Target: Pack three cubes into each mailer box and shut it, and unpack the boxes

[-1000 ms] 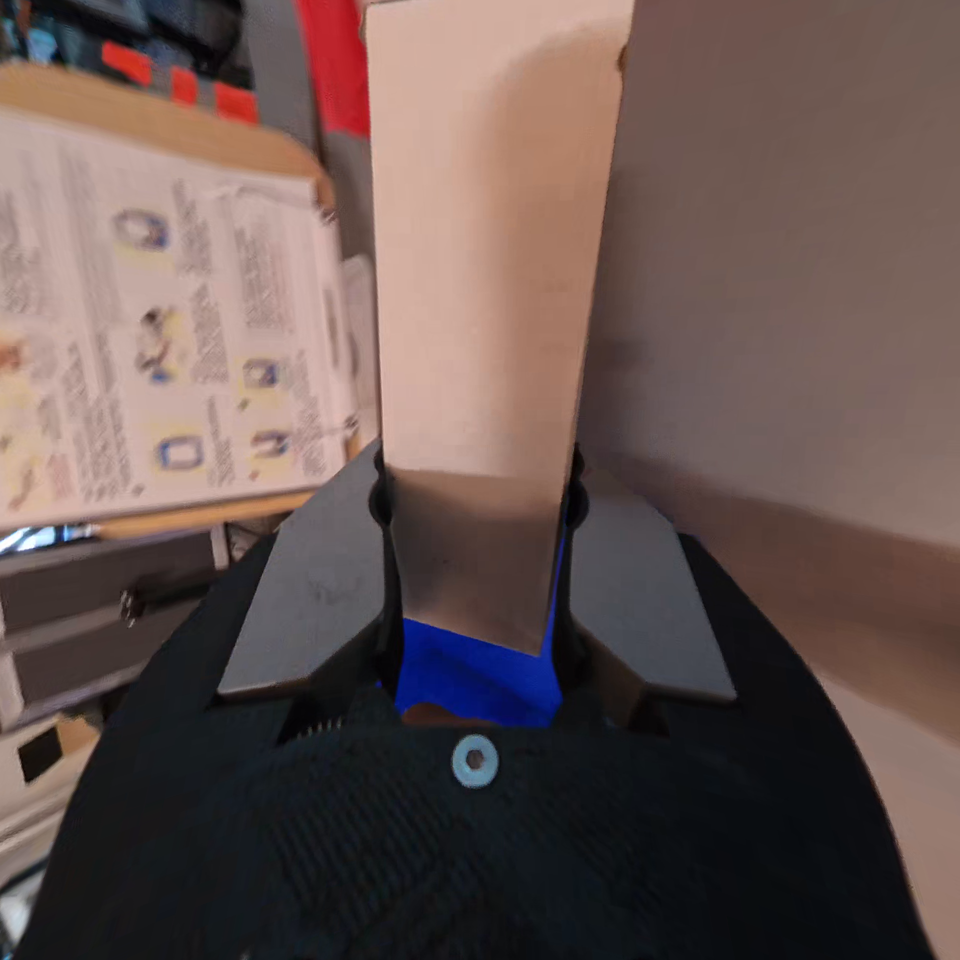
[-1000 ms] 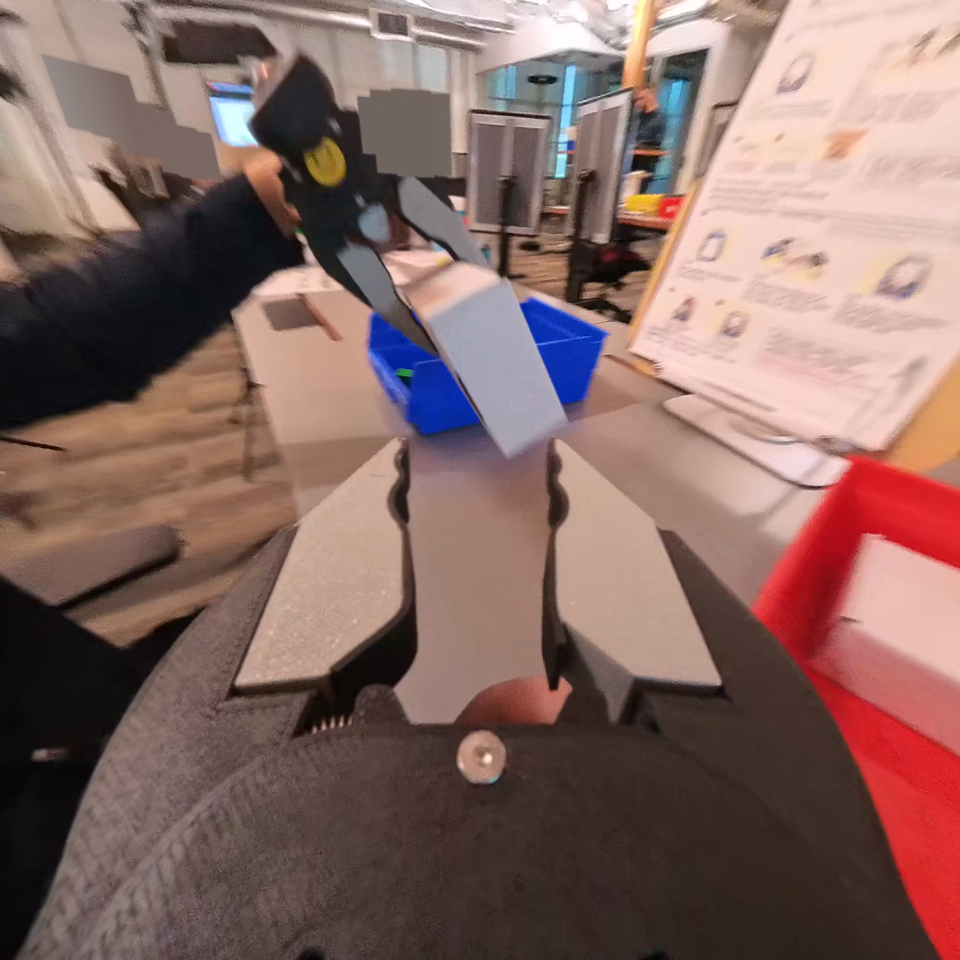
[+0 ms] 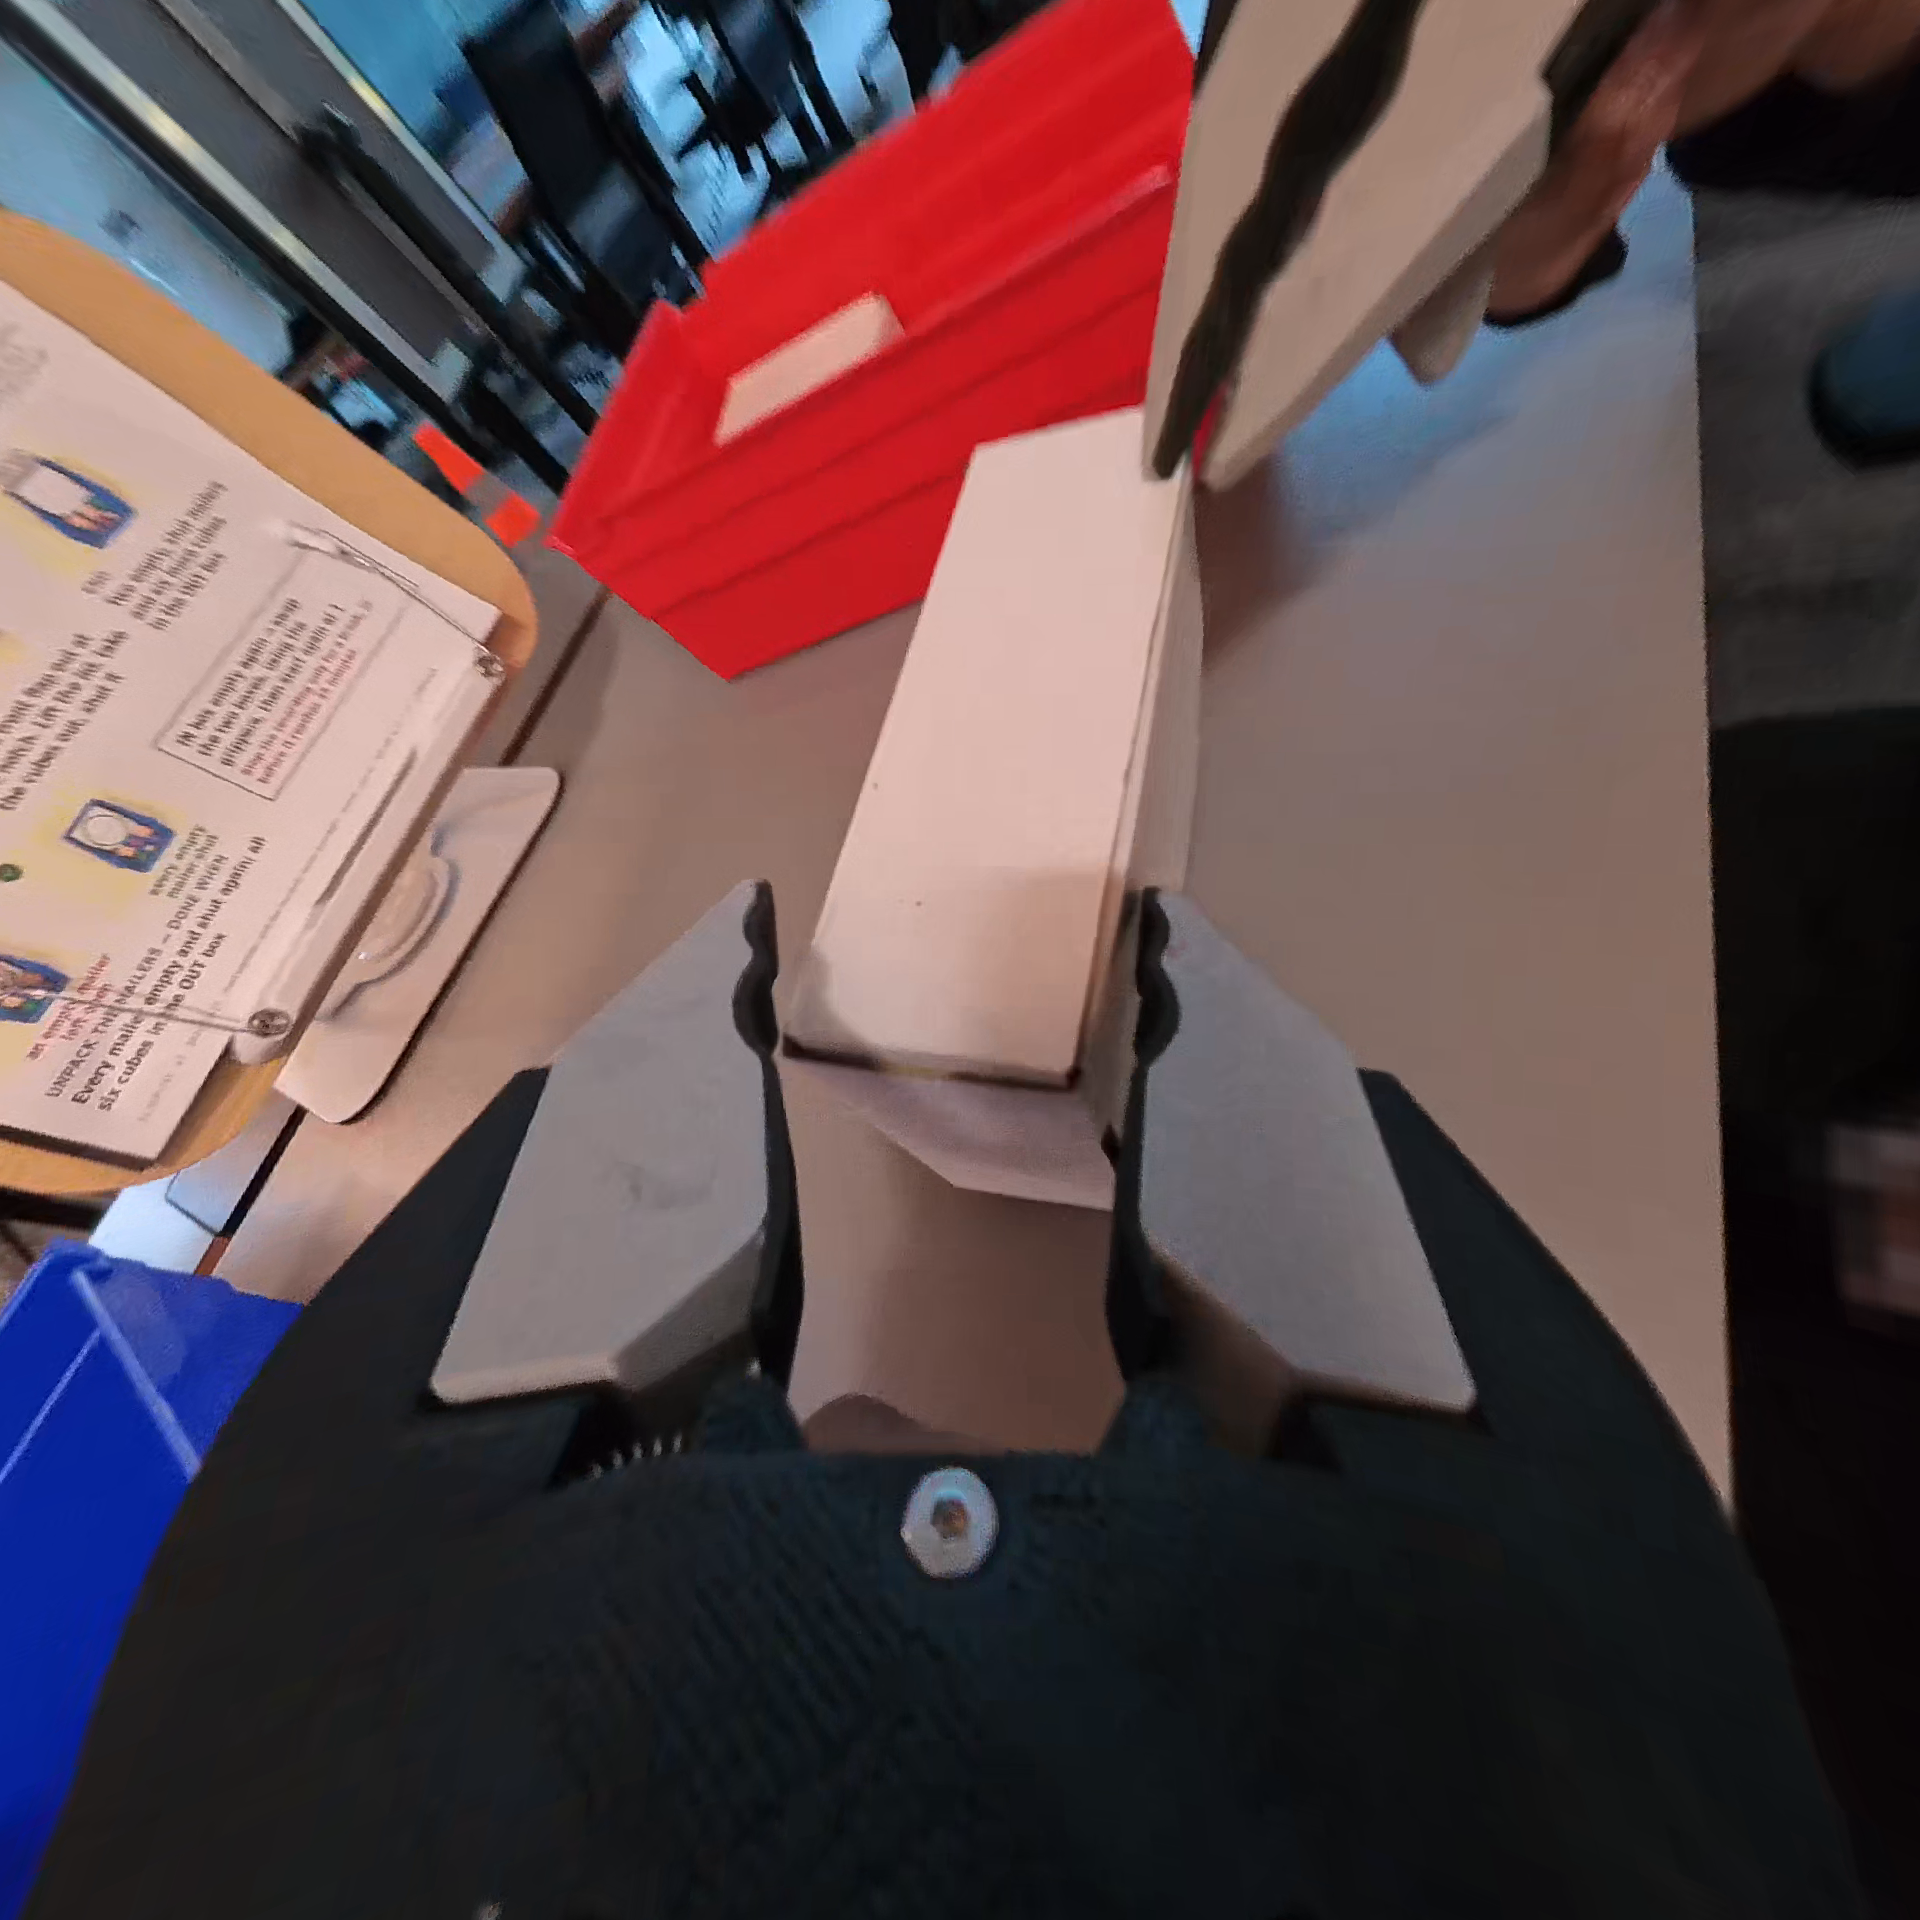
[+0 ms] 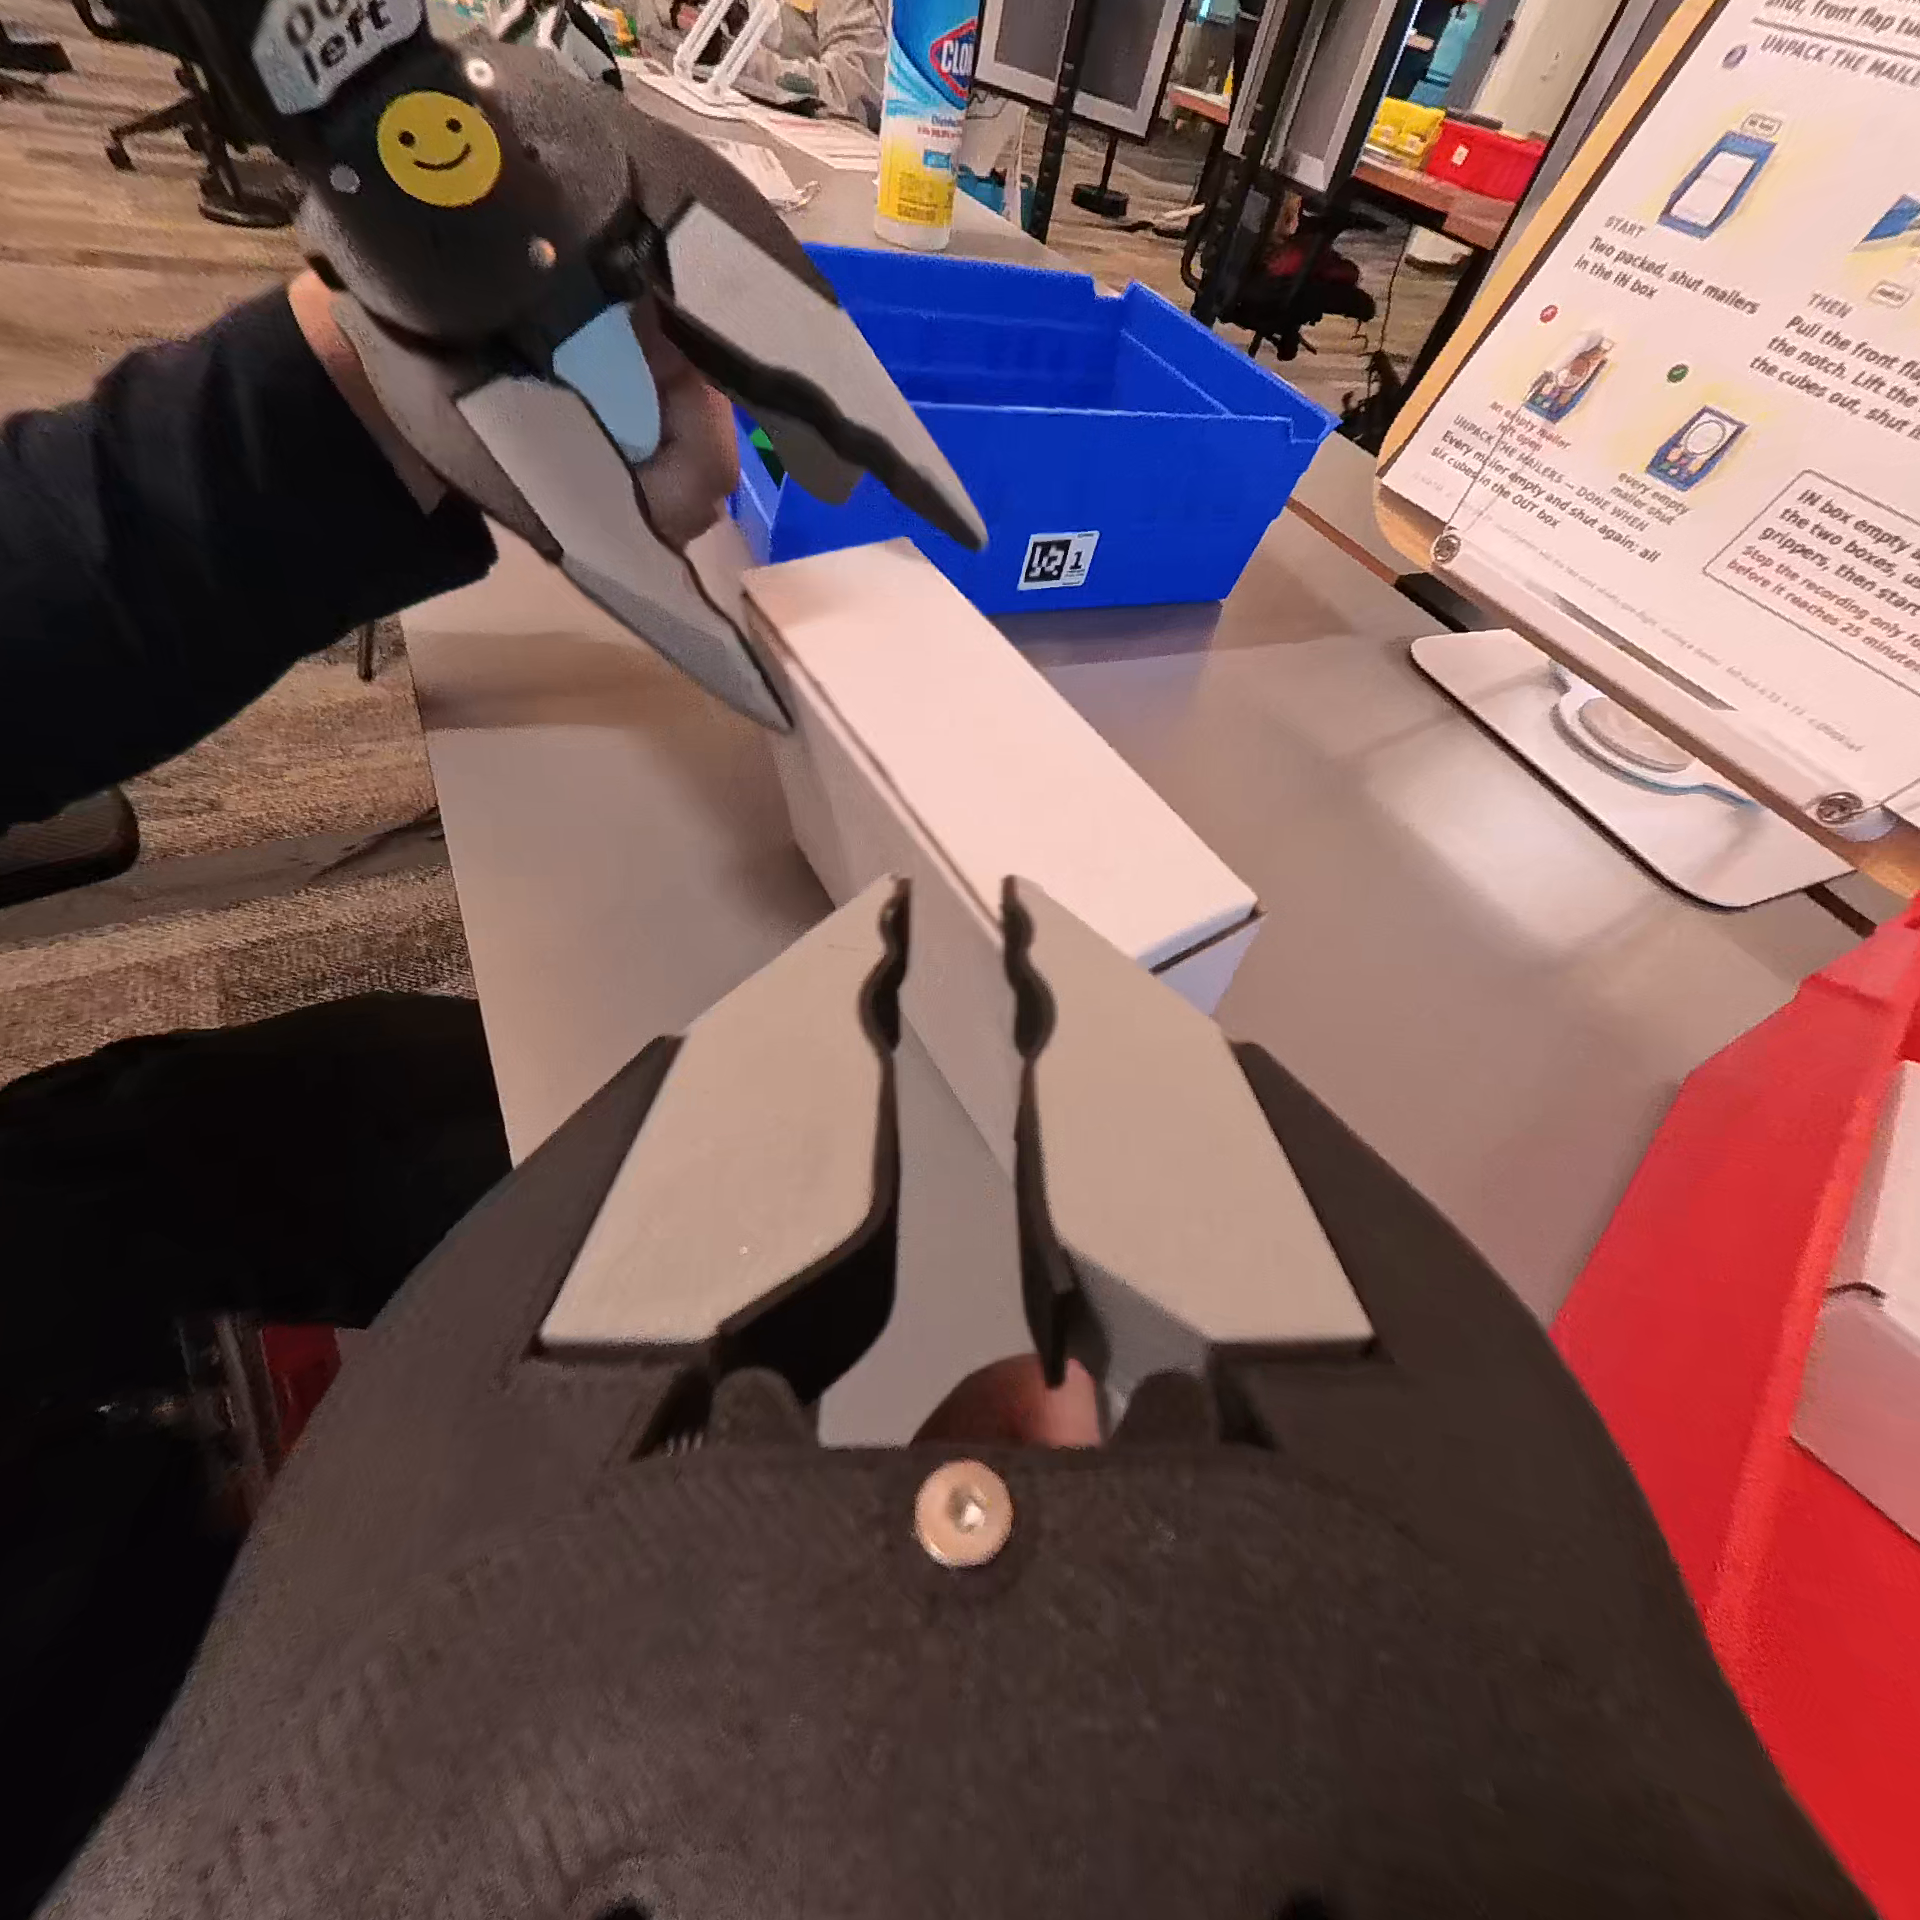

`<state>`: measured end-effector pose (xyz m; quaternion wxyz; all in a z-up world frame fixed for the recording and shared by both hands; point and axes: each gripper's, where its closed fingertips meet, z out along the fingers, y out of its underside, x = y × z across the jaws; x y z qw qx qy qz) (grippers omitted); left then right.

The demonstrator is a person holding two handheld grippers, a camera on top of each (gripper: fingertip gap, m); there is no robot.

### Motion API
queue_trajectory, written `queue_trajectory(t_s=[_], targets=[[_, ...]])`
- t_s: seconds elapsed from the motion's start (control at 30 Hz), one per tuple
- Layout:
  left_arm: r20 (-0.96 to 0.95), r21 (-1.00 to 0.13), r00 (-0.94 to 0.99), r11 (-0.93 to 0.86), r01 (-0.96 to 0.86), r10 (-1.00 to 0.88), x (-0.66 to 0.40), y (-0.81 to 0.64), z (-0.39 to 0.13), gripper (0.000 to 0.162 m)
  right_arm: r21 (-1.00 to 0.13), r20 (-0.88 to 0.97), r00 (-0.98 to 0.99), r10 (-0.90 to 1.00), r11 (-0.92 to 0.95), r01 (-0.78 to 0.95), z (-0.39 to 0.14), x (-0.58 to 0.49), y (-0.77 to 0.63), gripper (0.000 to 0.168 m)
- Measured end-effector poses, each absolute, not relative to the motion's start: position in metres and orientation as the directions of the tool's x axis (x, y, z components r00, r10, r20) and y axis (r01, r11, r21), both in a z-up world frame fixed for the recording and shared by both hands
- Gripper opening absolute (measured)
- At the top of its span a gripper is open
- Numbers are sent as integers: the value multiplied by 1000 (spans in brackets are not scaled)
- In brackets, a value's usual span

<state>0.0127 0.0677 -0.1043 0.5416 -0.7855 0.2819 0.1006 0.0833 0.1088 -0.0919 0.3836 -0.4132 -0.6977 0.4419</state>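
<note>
The mailer box lies shut mid-worktop, between blue bin and red bin. Left gripper spreads wide, straddling one end; right gripper, narrowly parted, meets the other, likely steadying it.

Your mailer box lies lengthwise on the bench, near its middle, closed. Your left gripper is at the box's far end, one finger touching its far corner, the other above the lid. Your right gripper is at the near end, over the box's near-left edge. Behind the box, toward the far edge of the bench, sits one bin. Another bin stands at your right, at the near right corner, with a second box in it. The instruction board stands along the right edge, between the two bins, on its stand base.
</note>
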Motion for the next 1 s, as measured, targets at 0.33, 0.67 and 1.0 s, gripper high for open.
queue_trajectory(t_s=[0.33,0.67,1.0], targets=[[-188,-939,976,-272,-212,-114,-28,64,-89,74,-952,31,-384,923,144,270,-77,80,130,53],[-171,-937,973,-280,-209,-154,-13,62,-86,77,-974,-18,-477,879,93,209,-67,82,118,67],[-278,-871,950,-378,-313,-146,-13,52,-99,84,-971,23,-391,920,114,212,-44,95,99,74]])
